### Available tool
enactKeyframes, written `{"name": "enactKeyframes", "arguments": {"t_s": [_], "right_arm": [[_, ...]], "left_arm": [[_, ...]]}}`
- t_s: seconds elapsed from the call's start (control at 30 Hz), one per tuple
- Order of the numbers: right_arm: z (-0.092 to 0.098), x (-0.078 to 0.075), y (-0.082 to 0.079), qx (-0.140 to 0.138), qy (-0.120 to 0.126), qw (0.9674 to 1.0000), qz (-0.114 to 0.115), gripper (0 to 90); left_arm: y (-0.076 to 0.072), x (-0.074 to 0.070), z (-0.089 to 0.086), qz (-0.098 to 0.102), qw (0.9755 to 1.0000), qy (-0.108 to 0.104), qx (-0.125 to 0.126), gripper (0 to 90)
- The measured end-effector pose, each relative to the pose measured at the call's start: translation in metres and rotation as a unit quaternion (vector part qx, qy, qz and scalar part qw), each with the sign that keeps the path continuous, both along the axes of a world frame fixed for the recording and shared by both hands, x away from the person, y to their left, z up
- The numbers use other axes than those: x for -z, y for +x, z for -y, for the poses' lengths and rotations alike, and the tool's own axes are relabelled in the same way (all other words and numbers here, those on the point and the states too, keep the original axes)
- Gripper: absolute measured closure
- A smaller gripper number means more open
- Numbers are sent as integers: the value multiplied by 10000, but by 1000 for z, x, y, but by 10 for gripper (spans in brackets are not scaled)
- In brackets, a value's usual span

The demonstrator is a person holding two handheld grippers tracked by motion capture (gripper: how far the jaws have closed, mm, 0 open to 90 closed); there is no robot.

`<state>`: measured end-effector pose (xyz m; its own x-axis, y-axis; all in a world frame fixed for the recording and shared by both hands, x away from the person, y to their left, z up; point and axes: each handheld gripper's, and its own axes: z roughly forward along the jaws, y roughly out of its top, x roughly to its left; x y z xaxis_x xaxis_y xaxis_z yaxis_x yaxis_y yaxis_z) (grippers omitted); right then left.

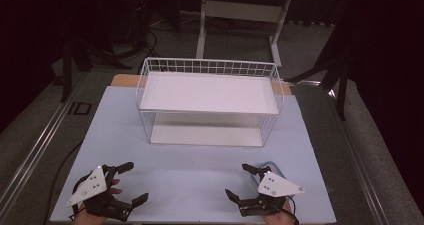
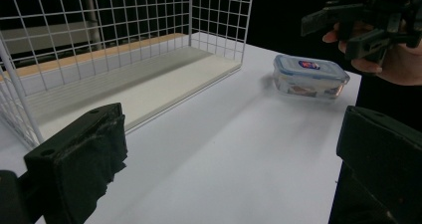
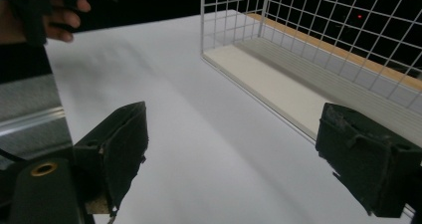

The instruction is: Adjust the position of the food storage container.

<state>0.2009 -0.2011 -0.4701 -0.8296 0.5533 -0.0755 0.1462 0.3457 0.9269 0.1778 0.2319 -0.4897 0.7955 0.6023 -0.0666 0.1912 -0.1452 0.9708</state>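
A: Nearest the camera in the high view, at the bottom edge, are the two hands with their tools. Start at the left: the left gripper sits at the near left corner of the white table, its jaws spread wide with nothing between them.

B: Its own view agrees, the two black pads standing far apart at either side with bare table in the gap. And the box?

A: The clear lidded container, with a blue label on its lid, lies flat on the table well ahead of those jaws and off to their right, not between them and touching neither. In the high view just a corner of it peeks out beyond the right tool's grey plate.

B: In the middle?

A: The white wire rack stands toward the far side of the table, a white tray as its upper level and a white board on the bottom. It is well apart from both tools.

B: Then the right side.

A: The right gripper is at the near right corner, held in a hand, jaws likewise wide and holding nothing. In the left gripper view it hovers just above and slightly behind the container, apart from it.

B: From the right gripper view?

A: The open pads frame bare table and the end of the rack; the container is not between them
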Motion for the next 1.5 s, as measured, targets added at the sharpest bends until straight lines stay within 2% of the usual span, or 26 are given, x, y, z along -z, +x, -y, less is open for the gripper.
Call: {"name": "enactKeyframes", "arguments": {"t_s": [0.03,0.1,0.27,0.33,0.4,0.43,0.47,0.53,0.6,0.67,0.73,0.8,0.93,1.07,1.17,1.33,1.43,1.5], "right_arm": [[-2,0,0,-30,-57,10000,-17,133],[-3,-2,-1,-103,75,9998,-166,136],[-1,-8,-3,-96,291,9993,-191,120],[2,-14,-5,-58,336,9993,-165,120],[6,-21,-6,-89,318,9995,-13,121],[7,-24,-7,-14,299,9995,57,122],[9,-27,-6,-40,315,9995,65,124],[15,-32,-7,17,248,9996,139,161],[22,-32,-7,140,24,9996,256,261],[30,-29,-9,432,-132,9983,371,365],[39,-26,-8,473,-211,9985,192,440],[49,-22,-9,390,-258,9989,-21,556],[65,-13,-14,517,-433,9977,-102,746],[77,-4,-18,468,-561,9970,-252,877],[86,2,-20,513,-685,9956,-370,898],[109,10,-21,954,-677,9920,-484,900],[126,13,-20,1383,-743,9864,-482,900],[137,15,-17,1643,-820,9815,-551,900]], "left_arm": [[0,0,0,2,10000,-13,-6,4],[0,-1,-1,21,10000,-31,-26,4],[-1,-1,-1,25,10000,-30,-32,4],[-1,0,0,12,10000,-9,-27,4],[-1,0,0,-11,10000,-34,-20,4],[0,1,1,-10,10000,-24,-18,4],[0,1,1,-5,10000,-1,-3,4],[0,1,2,-15,10000,5,6,4],[0,1,2,-7,10000,9,12,4],[0,1,2,-3,10000,4,13,4],[0,1,2,-12,10000,-4,10,4],[0,1,2,-22,10000,-14,15,4],[1,1,3,-27,10000,-6,21,4],[1,1,4,-27,10000,7,37,4],[1,1,5,-24,10000,5,41,4],[2,1,4,-20,10000,8,33,4],[1,1,5,-21,10000,16,44,4],[1,1,6,-11,10000,40,57,4]]}}
